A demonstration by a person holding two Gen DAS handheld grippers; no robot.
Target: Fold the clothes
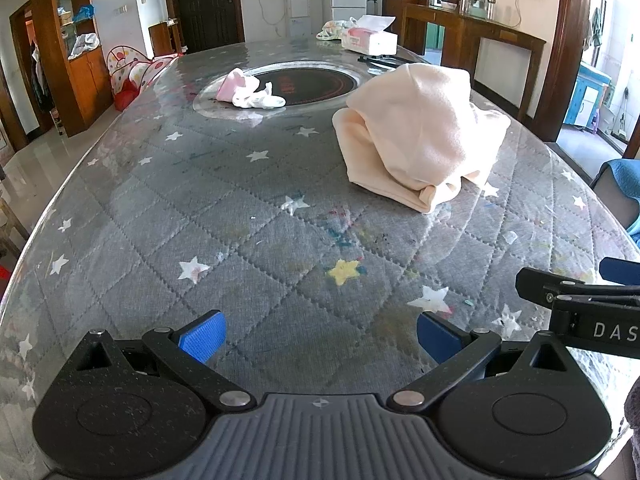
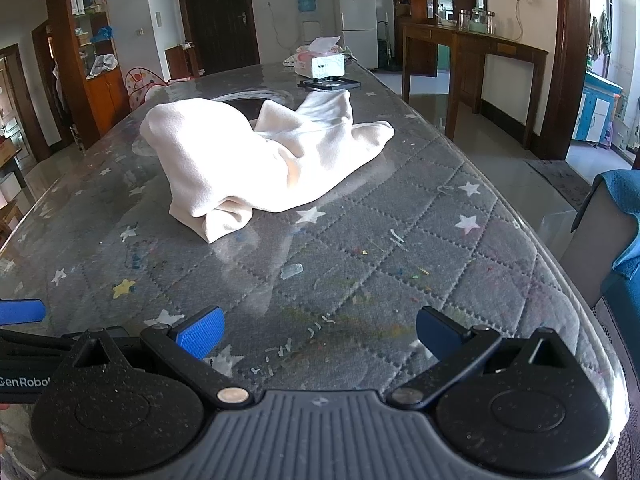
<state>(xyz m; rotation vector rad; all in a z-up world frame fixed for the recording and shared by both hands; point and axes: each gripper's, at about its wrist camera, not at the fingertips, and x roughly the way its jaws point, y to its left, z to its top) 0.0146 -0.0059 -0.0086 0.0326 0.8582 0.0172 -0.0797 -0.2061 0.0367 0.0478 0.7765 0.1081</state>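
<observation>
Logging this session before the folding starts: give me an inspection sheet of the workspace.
Surface: grey quilted star-print table cover under clear film, paint flecks.
Job's things: peach garment crumpled, unfolded; small pink-white clothes on the inset cooktop.
Clutter: tissue box, black frame.
Grippers: left tool and right tool open, empty, short of the garment.
Cables: wall cord behind the table.
Surroundings: fridge, water dispenser, shelves.
</observation>
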